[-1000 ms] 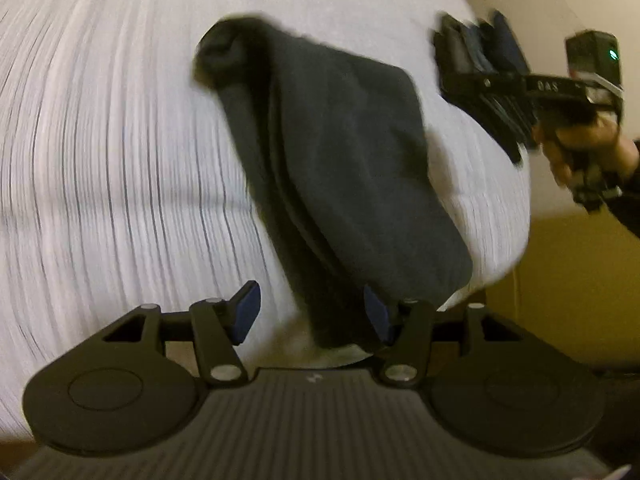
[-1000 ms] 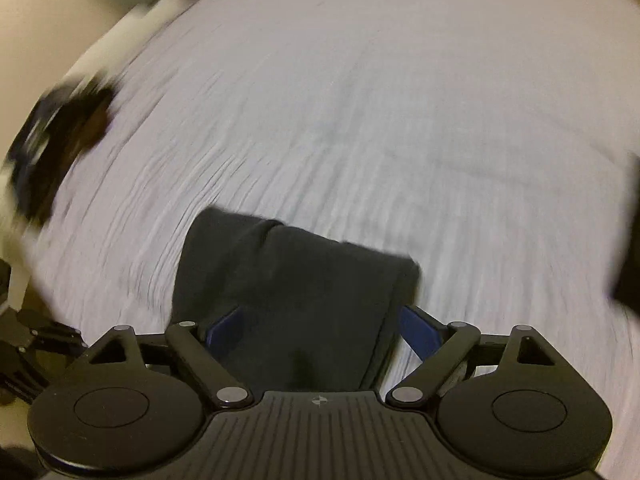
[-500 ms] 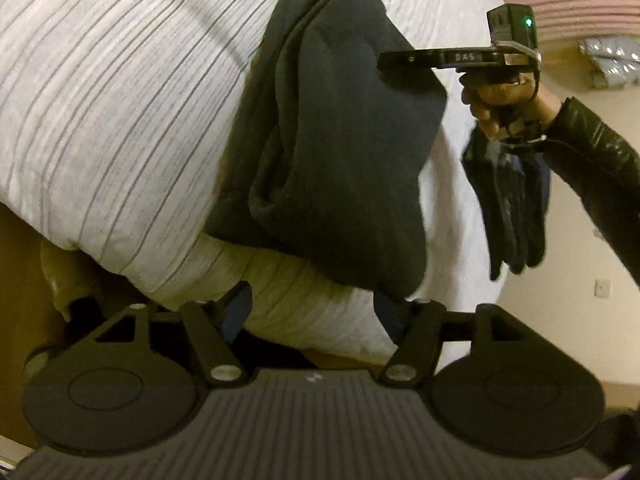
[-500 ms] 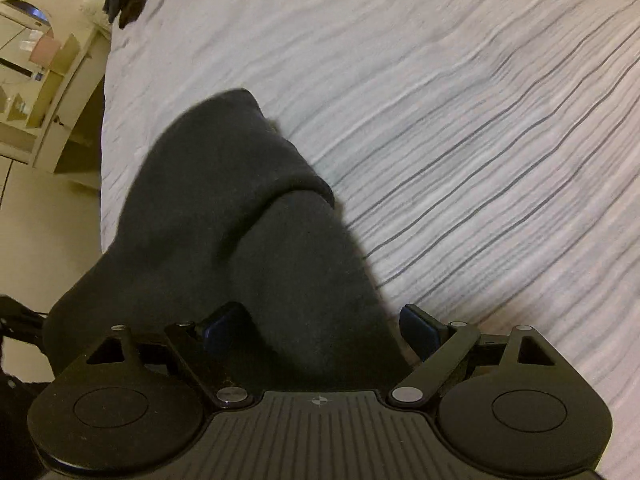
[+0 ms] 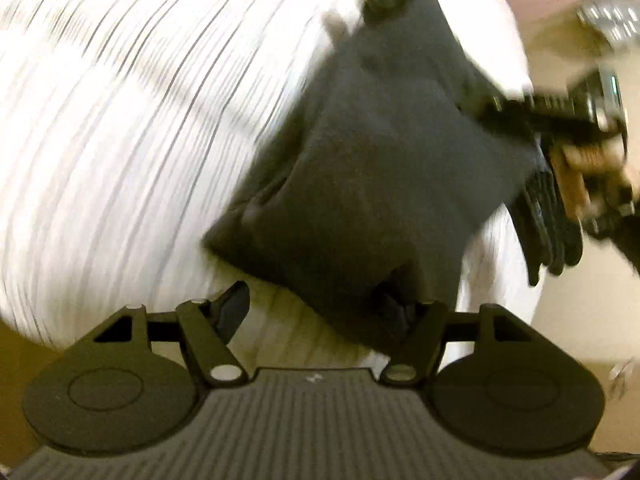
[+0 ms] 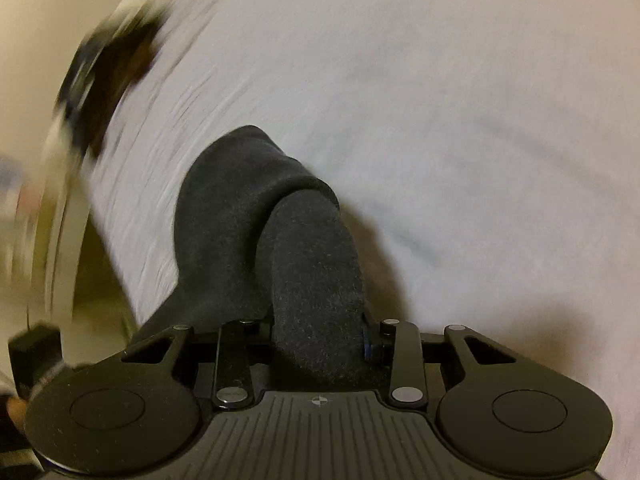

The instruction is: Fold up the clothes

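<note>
Dark fleece garment [image 6: 248,216] bunches between the closing right gripper [image 6: 320,340]; pinch every layer (none trailing). Beside that garment, the left gripper [image 5: 320,304] is opening, nothing clamped.

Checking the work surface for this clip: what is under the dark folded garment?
The dark garment lies on white bedding with thin stripes, its near corner overhanging the edge. Whatever lies directly beneath the cloth is covered.

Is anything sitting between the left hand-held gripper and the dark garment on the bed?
Nothing visible does. The dark garment lies on the striped bedding, its near corner already at one finger of the left hand-held gripper, whose jaws are opening. The right hand-held gripper is closing on a bunched fold.
</note>
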`<state>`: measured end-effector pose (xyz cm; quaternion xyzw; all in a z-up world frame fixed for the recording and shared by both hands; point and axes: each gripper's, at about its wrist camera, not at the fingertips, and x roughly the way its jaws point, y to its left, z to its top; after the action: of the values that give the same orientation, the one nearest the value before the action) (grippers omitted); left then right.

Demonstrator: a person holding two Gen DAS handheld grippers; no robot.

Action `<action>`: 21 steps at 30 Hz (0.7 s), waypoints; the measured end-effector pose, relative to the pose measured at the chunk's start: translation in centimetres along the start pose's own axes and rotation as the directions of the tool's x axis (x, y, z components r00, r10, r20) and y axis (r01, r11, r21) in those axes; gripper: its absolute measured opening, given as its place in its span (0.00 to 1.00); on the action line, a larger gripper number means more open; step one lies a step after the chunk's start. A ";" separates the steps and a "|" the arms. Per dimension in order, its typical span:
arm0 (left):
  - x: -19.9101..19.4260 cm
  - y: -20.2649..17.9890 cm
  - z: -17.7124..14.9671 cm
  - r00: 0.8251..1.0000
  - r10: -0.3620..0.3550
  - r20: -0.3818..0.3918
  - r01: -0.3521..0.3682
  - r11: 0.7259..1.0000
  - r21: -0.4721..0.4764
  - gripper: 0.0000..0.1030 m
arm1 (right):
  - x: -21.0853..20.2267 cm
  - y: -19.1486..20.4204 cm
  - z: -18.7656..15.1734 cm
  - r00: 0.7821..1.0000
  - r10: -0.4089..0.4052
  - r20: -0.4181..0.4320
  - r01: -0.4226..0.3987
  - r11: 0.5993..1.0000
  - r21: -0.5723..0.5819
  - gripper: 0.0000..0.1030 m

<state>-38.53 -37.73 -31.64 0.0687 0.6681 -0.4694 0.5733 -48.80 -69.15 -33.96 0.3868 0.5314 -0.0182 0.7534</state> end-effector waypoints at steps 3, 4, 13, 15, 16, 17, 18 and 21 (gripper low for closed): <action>-0.1 -1.4 3.0 1.000 0.015 0.021 -0.017 0.995 0.097 0.64 | -4.1 -5.6 -7.4 0.984 -0.096 0.151 0.036 0.932 0.361 0.33; 0.0 -1.8 3.7 1.000 0.009 0.022 -0.012 0.993 0.117 0.64 | -4.8 -6.6 -10.3 0.974 -0.108 0.197 0.006 0.889 0.457 0.33; 3.3 -3.9 6.0 0.996 -0.067 -0.056 0.077 0.979 0.190 0.64 | -4.1 -6.4 -21.9 0.908 -0.210 0.363 -0.113 0.712 0.693 0.34; 4.5 -4.0 5.8 0.997 -0.047 -0.062 0.058 0.978 0.201 0.64 | -4.5 -6.7 -22.1 0.907 -0.219 0.360 -0.106 0.709 0.697 0.34; 5.1 -4.0 5.8 0.997 -0.045 -0.065 0.058 0.978 0.202 0.66 | -4.8 -6.9 -22.2 0.906 -0.223 0.361 -0.105 0.707 0.700 0.34; 5.6 -4.0 6.0 0.996 -0.052 -0.068 0.065 0.978 0.200 0.68 | -5.4 -7.4 -22.5 0.902 -0.230 0.366 -0.113 0.692 0.713 0.34; 6.0 -3.8 6.1 0.996 -0.059 -0.072 0.073 0.977 0.200 0.68 | -5.4 -7.6 -22.9 0.898 -0.237 0.371 -0.128 0.666 0.735 0.34; 7.2 -3.5 6.7 0.993 -0.072 -0.097 0.091 0.973 0.214 0.68 | -4.1 -8.0 -25.0 0.889 -0.250 0.383 -0.188 0.563 0.805 0.34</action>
<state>-38.45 -47.55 -35.04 0.1243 0.6396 -0.5594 0.5125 -73.78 -61.27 -38.49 0.6677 0.2748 -0.3683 0.5857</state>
